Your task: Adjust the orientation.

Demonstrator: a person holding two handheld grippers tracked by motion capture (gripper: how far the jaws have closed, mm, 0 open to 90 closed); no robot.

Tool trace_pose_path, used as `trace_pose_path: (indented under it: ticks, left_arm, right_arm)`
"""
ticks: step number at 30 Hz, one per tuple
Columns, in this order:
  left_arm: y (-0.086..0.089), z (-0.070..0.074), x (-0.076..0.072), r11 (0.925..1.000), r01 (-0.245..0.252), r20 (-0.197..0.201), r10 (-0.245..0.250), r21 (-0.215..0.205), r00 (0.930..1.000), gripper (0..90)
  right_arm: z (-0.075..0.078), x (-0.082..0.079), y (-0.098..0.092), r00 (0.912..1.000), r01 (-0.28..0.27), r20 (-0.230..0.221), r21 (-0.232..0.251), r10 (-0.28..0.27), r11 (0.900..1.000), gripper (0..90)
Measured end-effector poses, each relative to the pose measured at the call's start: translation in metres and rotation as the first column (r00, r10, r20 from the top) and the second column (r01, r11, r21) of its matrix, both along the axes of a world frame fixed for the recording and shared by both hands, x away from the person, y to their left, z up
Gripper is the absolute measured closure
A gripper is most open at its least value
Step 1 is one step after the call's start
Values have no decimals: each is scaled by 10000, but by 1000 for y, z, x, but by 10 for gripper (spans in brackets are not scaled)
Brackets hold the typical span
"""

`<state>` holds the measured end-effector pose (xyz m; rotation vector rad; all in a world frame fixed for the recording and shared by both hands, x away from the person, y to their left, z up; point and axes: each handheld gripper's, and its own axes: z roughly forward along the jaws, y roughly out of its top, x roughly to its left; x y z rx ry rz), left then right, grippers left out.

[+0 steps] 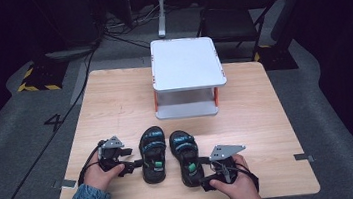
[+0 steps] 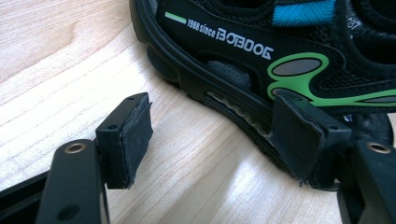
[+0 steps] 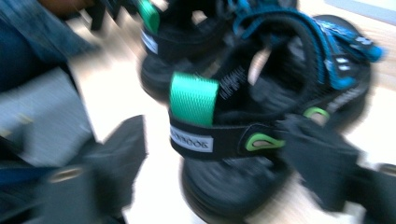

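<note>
1. While the pale wooden table [image 1: 115,106] carries a white two-tier shelf [image 1: 186,63] at its far side, two black strapped sandals sit near the front edge.
2. Left sandal [image 1: 153,154] and right sandal [image 1: 186,157] look just placed, side by side.
3. Left gripper [image 2: 215,140] stands spread, one pad beside the sole; right gripper [image 3: 215,163] is spread around the heel, gripping nothing. Next, I judge: back both away cleanly.

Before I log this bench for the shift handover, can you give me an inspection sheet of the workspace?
Surface: wooden table, bare wood around the items.
Job's things: two black sandals side by side near the front edge, left sandal, right sandal.
Clutter: white two-level stand at the far side.
Grippers: left gripper open beside the left sandal; right gripper open at the right sandal's heel.
Cables: black cable across the floor at left.
Surroundings: grey carpet, folding chair behind the table.
</note>
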<state>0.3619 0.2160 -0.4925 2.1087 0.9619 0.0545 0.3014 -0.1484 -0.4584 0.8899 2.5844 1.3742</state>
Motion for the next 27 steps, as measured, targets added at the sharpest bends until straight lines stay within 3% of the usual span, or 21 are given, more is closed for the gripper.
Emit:
trace_pose_path:
  ticks: [2, 3, 6, 11, 19, 27]
  left_arm:
    - [0, 1, 0, 10000, 44, 41, -44, 83, 10000, 298]
    - [-1, 1, 0, 10000, 11, 81, -12, 84, 10000, 299]
    - [-1, 1, 0, 10000, 40, 68, -40, 83, 10000, 304]
    - [-1, 0, -1, 10000, 29, 131, -30, 44, 9999, 306]
    - [-2, 0, -3, 10000, -42, 150, 42, 11, 9999, 316]
    - [-1, -1, -6, 9999, -117, 307, 117, -2, 9995, 327]
  right_arm:
    - [-2, -1, -1, 9992, 18, 402, -968, 21, 9953, 157]
    - [-5, 0, -1, 9991, 99, 422, -1158, -51, 9932, 155]
    - [-19, 3, 4, 9998, 146, -70, -1578, -159, 9874, 158]
    - [-29, 4, 10, 9999, 64, -112, -1906, -87, 9817, 123]
    - [-36, 9, 17, 9972, 636, -301, -1507, -689, 9865, 58]
    - [-42, 21, 35, 9903, 1385, 44, -927, -1386, 9860, 53]
